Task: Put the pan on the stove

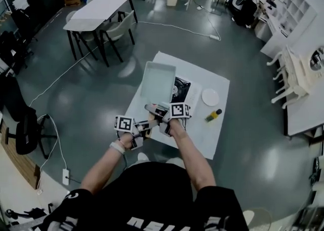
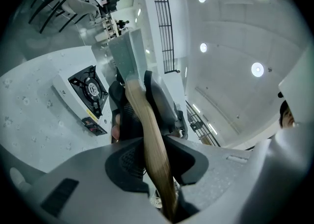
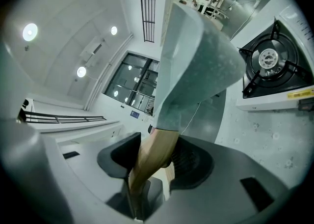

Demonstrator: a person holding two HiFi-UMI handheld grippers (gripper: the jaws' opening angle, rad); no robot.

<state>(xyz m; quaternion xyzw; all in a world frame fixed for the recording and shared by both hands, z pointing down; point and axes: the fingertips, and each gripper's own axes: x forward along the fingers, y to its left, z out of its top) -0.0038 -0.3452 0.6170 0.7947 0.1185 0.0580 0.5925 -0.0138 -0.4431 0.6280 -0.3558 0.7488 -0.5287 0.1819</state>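
Over the left side of the white single-burner gas stove, I have the pale grey rectangular pan in the air, not yet down on the black grate. Both grippers clamp its long wooden handle. The right gripper sits nearer the pan and the left gripper behind it, probably to steady the far-out weight above the white table.

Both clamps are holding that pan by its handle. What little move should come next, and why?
Probably shift the pan a little to the right in the head view, then lower it. The left gripper and right gripper both clamp the wooden handle, and the pan covers only the left part of the stove, with the burner uncovered.
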